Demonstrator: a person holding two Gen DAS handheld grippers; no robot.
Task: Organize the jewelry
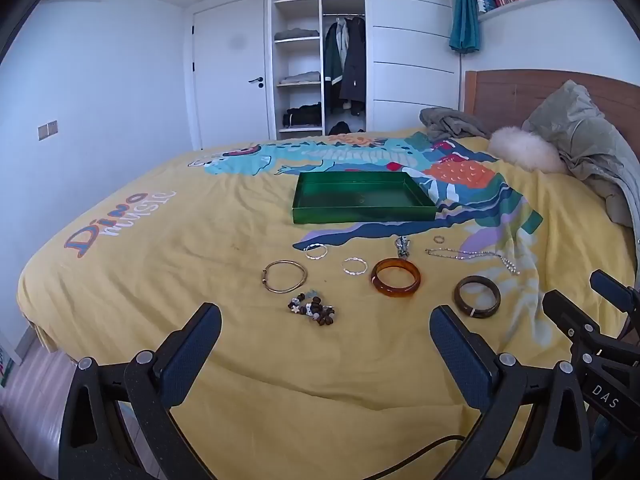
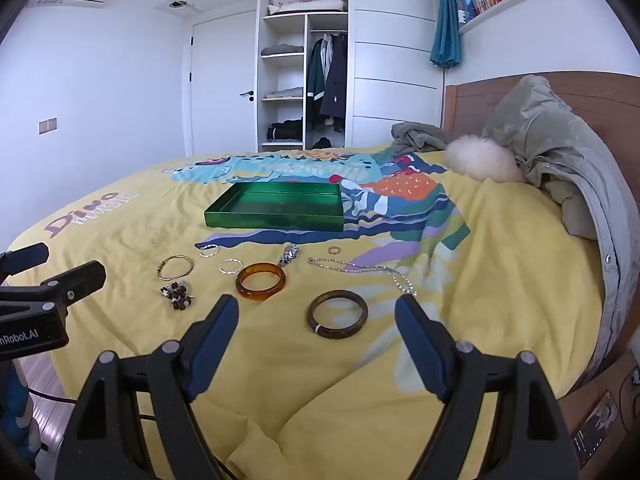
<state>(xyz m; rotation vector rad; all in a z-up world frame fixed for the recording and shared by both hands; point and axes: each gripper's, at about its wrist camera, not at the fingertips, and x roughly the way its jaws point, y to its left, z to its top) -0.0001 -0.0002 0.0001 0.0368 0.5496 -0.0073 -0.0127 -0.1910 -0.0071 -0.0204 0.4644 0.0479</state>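
Jewelry lies spread on a yellow bedspread in front of an empty green tray (image 1: pixel 364 216) (image 2: pixel 276 222). An amber bangle (image 1: pixel 396 277) (image 2: pixel 261 281), a dark brown bangle (image 1: pixel 477 296) (image 2: pixel 337 314), a thin gold bangle (image 1: pixel 285 276) (image 2: pixel 175 267), a dark bead bracelet (image 1: pixel 312 310) (image 2: pixel 178 296), two silver rings (image 1: pixel 354 265) (image 2: pixel 230 267), a silver chain (image 1: pixel 472 257) (image 2: pixel 360 270) and a small ring (image 1: pixel 439 239) (image 2: pixel 334 250) rest there. My left gripper (image 1: pixel 325 326) hangs open just short of the bead bracelet. My right gripper (image 2: pixel 317 314) is open, close in front of the dark bangle.
A grey-green jacket (image 2: pixel 560 160) and a fluffy white cushion (image 2: pixel 480 158) pile against the wooden headboard at the right. An open wardrobe (image 1: pixel 320 60) and a door stand behind the bed. The bed's left edge drops to the floor (image 1: pixel 36 376).
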